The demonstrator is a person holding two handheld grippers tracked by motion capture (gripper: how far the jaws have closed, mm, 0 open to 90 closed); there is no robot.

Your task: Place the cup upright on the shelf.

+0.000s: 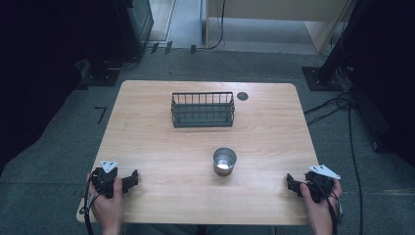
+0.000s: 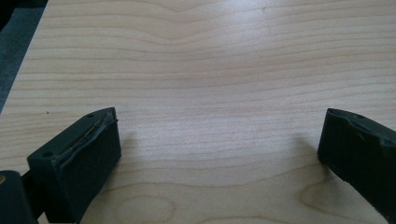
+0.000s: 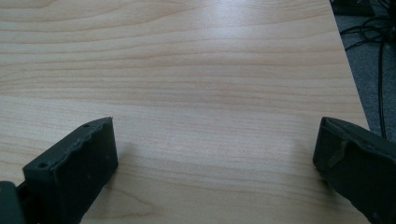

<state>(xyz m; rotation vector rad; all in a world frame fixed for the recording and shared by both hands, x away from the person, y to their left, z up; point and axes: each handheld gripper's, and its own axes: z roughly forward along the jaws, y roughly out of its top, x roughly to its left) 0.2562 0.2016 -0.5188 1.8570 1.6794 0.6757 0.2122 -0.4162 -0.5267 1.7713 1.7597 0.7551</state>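
A small shiny metal cup stands upright on the wooden table, a little right of centre. Behind it, toward the far edge, sits a dark wire basket that looks empty. My left gripper rests at the near left corner, held by a hand, jaws wide apart with bare wood between them. My right gripper rests at the near right corner in the other hand, also open over bare wood. Both grippers are well apart from the cup and the basket.
A round dark cable hole lies in the table just right of the basket. Cables run over the grey carpet to the right. Dark equipment stands sit beyond the far left corner.
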